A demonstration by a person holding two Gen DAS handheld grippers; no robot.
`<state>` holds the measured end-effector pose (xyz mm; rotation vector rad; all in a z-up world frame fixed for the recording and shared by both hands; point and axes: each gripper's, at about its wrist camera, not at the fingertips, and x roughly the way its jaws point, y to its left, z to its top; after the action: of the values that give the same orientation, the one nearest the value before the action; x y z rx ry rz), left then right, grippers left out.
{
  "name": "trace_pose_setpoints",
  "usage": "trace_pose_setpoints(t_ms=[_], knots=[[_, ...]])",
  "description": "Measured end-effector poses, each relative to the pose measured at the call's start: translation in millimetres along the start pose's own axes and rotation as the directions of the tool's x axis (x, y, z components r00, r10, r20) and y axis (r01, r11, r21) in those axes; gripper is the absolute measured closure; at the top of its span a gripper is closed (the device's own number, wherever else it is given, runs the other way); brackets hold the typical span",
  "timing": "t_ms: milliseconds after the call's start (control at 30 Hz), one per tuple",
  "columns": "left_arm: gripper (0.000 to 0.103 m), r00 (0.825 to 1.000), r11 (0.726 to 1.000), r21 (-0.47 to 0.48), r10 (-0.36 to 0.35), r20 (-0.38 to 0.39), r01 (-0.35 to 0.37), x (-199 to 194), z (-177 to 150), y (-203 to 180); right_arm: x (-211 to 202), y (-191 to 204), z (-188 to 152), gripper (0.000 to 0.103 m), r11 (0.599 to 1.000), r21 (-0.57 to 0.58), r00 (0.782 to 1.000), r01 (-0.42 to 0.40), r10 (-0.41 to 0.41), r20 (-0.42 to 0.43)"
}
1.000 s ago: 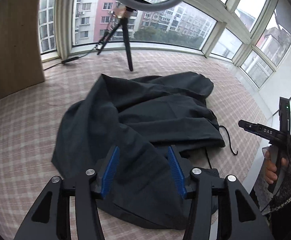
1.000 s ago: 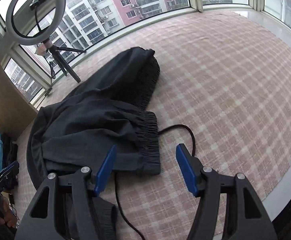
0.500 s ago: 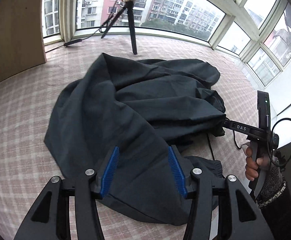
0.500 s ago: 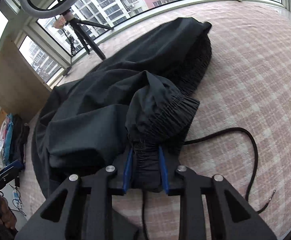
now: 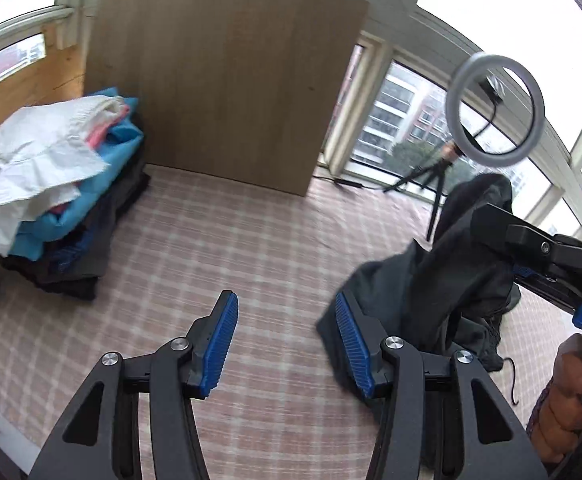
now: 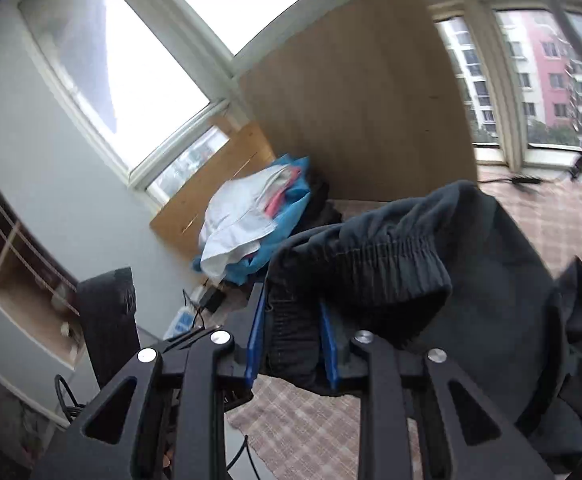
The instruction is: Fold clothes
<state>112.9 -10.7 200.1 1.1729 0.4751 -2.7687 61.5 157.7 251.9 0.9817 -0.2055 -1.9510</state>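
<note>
- Right gripper (image 6: 291, 344): blue-padded fingers clamp the elastic waistband of the dark grey trousers (image 6: 431, 264), lifted above the pink checked sheet (image 5: 251, 248).
- Left gripper (image 5: 287, 344): fingers wide, empty, just beside the trousers.

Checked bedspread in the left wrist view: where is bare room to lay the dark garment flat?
The widest bare patch of the checked bedspread lies between the clothes pile, the wooden panel and the open left claw. It is crowded to the right, where the dark garment hangs from the right claw, near the ring light.
</note>
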Motion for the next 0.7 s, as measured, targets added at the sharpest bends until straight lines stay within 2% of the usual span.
trace_pose_setpoints(t_ms=[67,133,167,233,300,333,400,433,467,500,567,600,700], knots=[[0.054,0.999,0.999,-0.017,0.042,0.021,-0.042,-12.0,0.8,20.3,3.0,18.4,1.5,0.072,0.998,-0.056,0.999,0.031,-0.032,-0.017],[0.054,0.997,0.997,-0.004,0.072,0.027,-0.072,-17.6,0.1,27.7,-20.1,9.8,-9.2,0.051,0.995,-0.069,0.997,0.073,-0.071,0.031],[0.054,0.997,0.997,0.008,0.076,0.027,-0.076,-18.2,-0.3,27.2,-32.9,1.2,-15.3,0.047,0.993,-0.062,0.994,0.100,-0.096,0.056],[0.054,0.999,0.998,0.045,0.049,0.017,-0.050,-11.0,-0.6,13.8,-65.0,-38.2,-34.5,0.045,0.982,0.016,0.977,0.187,-0.187,0.098],[0.054,1.000,0.995,0.100,0.004,-0.007,-0.003,1.2,-0.5,-9.1,-101.0,-96.8,-73.0,0.045,0.930,0.161,0.935,0.329,-0.345,0.078],[0.053,0.999,0.990,0.140,-0.029,-0.030,0.033,10.3,-0.2,-26.5,-119.1,-126.1,-92.2,0.045,0.889,0.231,0.906,0.396,-0.419,0.059],[0.053,0.993,0.962,0.251,-0.089,-0.081,0.107,39.1,-1.2,-73.5,-155.1,-184.7,-130.7,0.045,0.776,0.363,0.832,0.516,-0.555,0.005],[0.052,0.986,0.936,0.315,-0.126,-0.112,0.155,55.3,-3.3,-101.5,-172.1,-213.2,-151.4,0.045,0.711,0.428,0.797,0.558,-0.603,-0.036],[0.051,0.976,0.902,0.379,-0.161,-0.146,0.206,71.7,-5.6,-130.2,-185.3,-236.4,-173.2,0.045,0.663,0.495,0.789,0.561,-0.610,-0.077],[0.049,0.963,0.855,0.447,-0.200,-0.183,0.262,87.0,-11.1,-163.6,-195.5,-251.6,-190.2,0.045,0.643,0.549,0.800,0.534,-0.594,-0.082],[0.046,0.931,0.742,0.565,-0.254,-0.261,0.360,117.1,-24.2,-229.3,-215.9,-281.9,-224.1,0.045,0.593,0.650,0.823,0.475,-0.561,-0.089],[0.046,0.916,0.684,0.612,-0.265,-0.300,0.398,132.2,-31.3,-260.0,-222.3,-292.7,-236.4,0.045,0.576,0.680,0.831,0.453,-0.548,-0.089],[0.045,0.880,0.492,0.730,-0.254,-0.401,0.475,167.8,-65.2,-348.5,-217.5,-296.7,-242.3,0.045,0.603,0.666,0.843,0.440,-0.534,-0.073]])
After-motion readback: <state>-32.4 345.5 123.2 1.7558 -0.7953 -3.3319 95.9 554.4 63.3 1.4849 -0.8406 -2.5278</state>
